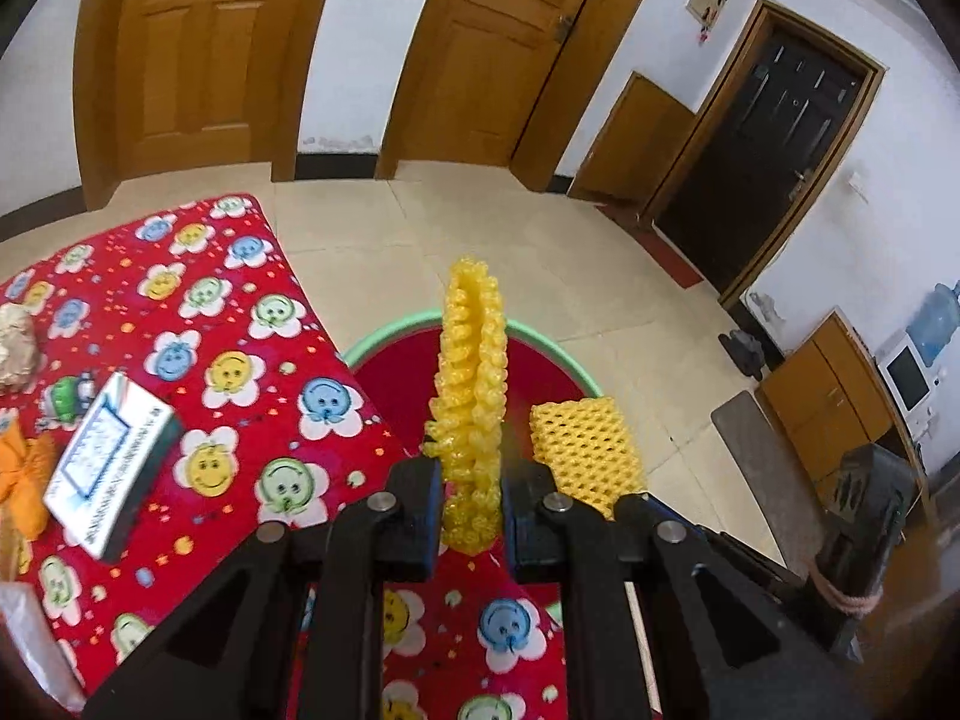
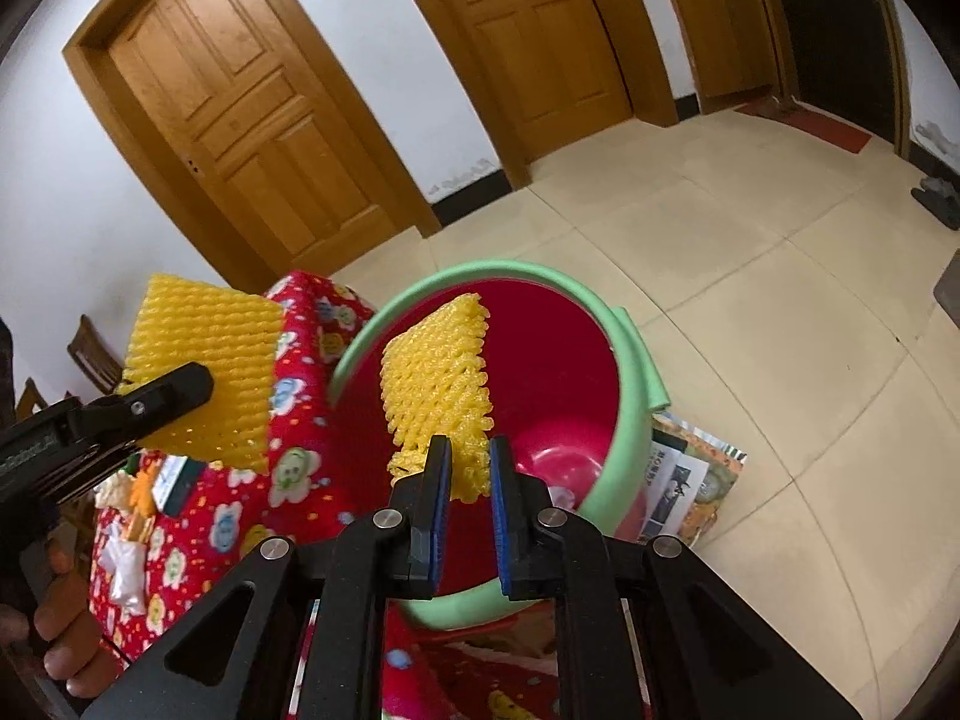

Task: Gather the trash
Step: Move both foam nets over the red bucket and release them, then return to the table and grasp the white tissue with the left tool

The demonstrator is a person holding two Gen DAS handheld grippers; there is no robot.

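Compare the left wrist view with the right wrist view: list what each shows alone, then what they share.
Left wrist only: a white box on the red flowered cloth, a dark door.
Right wrist only: the person's hand on the left gripper, papers beside the bin.
Both: the green-rimmed red bin, and both yellow foam nets, each clamped.

Stood behind, in white walls [image 1: 354, 60]: two wooden doors [image 1: 186, 54]. Lay pale and tiled: floor [image 2: 750, 276]. Stood at right: dark door [image 1: 774, 138], cabinet [image 1: 828, 396].
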